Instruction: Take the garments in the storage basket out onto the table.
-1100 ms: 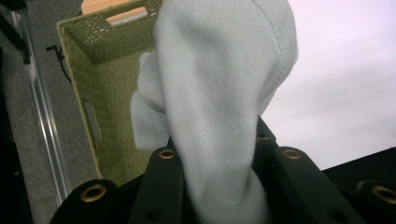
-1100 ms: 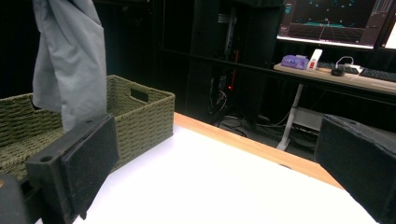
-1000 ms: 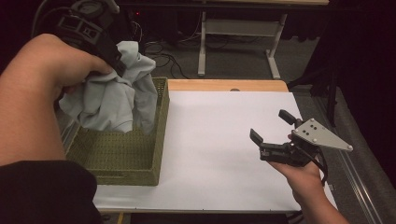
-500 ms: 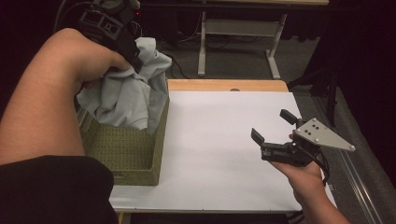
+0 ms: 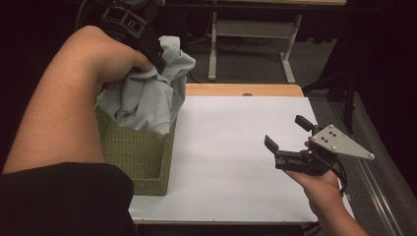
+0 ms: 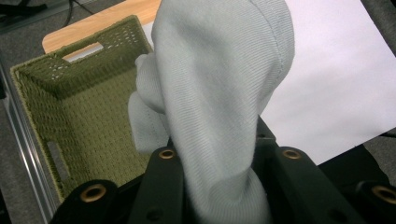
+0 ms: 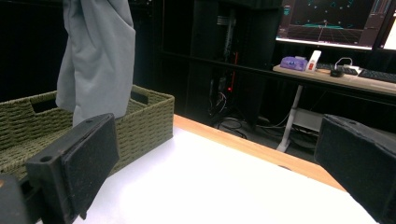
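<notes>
A pale grey-green garment [image 5: 150, 96] hangs bunched from my left gripper [image 5: 152, 51], which is shut on its cloth above the olive woven basket [image 5: 147, 157]. In the left gripper view the garment [image 6: 219, 93] rises between the two black jaws, with the basket [image 6: 79, 116] below and bare inside. From the right gripper view, the garment [image 7: 95, 56] dangles over the basket [image 7: 144, 116], its lower end level with the rim. My right gripper [image 5: 287, 135] hovers over the white table top at the right, jaws wide open and holding nothing.
The white table surface [image 5: 231, 147] spreads between the basket and my right hand, with a wooden strip [image 5: 241, 89] at its far edge. Beyond the table stand a metal table frame [image 5: 251, 34] and a desk with monitors [image 7: 336, 23].
My left hand has lifted the garment and carried it rightward, so less of it lies inside the basket. The right gripper has stayed where it was.
</notes>
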Demonstrator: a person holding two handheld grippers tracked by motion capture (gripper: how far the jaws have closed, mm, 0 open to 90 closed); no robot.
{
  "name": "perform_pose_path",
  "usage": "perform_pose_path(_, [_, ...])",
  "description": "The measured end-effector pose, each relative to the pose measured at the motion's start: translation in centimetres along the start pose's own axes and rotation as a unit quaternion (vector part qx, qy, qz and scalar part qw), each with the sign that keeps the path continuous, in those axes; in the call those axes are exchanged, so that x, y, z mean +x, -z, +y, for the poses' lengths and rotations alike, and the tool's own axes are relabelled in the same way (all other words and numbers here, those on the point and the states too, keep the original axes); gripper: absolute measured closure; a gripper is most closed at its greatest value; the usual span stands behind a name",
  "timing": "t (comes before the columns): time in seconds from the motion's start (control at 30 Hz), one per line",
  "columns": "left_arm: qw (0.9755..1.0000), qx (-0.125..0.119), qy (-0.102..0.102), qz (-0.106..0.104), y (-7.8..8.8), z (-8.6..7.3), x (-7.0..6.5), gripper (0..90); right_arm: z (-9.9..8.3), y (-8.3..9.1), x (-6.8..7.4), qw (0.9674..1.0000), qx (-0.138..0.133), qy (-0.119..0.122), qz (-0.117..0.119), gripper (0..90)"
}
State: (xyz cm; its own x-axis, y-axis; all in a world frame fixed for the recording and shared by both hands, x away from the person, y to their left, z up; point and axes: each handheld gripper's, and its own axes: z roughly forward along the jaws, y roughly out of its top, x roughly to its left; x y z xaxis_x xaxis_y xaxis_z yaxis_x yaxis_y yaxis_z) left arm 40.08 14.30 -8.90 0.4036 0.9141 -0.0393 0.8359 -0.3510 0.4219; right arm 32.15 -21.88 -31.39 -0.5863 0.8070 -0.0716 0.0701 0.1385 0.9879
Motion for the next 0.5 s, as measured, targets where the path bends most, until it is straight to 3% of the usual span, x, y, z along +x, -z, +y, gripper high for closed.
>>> perform_pose_path(0.5, [0.9999,-0.006,-0.010,-0.011,-0.3,0.9,-1.5,73.7,0.0,-0.1,-0.1,1.0000,-0.001,-0.001,0.000,0.5])
